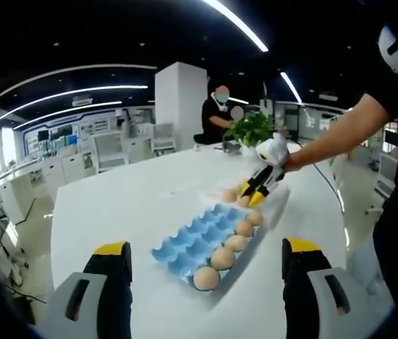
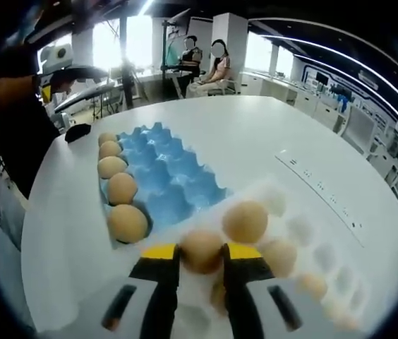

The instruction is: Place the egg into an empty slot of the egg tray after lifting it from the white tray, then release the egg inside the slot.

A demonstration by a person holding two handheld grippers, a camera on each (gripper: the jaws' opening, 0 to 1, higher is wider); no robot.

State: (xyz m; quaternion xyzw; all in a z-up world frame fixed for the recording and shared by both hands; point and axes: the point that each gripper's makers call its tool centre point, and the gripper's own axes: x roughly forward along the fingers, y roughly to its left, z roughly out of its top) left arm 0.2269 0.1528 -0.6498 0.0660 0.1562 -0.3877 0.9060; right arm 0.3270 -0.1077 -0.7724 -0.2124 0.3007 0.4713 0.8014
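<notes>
The blue egg tray point(image 1: 188, 240) lies on the white table, with several eggs point(image 1: 221, 258) in the row along its right side and its other slots bare. Just beyond it sits the white tray point(image 1: 275, 205), where my right gripper point(image 1: 259, 191) reaches down among more eggs. In the right gripper view, my right gripper point(image 2: 201, 253) is shut on a brown egg point(image 2: 200, 248) over the white tray point(image 2: 305, 229). Other eggs point(image 2: 245, 220) rest beside it, and the blue egg tray point(image 2: 167, 176) lies ahead to the left. My left gripper point(image 1: 206, 248) hangs open before the blue tray, holding nothing.
The large white table point(image 1: 135, 198) stretches away on all sides. A potted plant point(image 1: 250, 129) stands at its far end, near two seated people and a white pillar point(image 1: 180, 106). A person's arm point(image 1: 333, 134) comes in from the right. A small black object point(image 2: 79, 132) lies near the table edge.
</notes>
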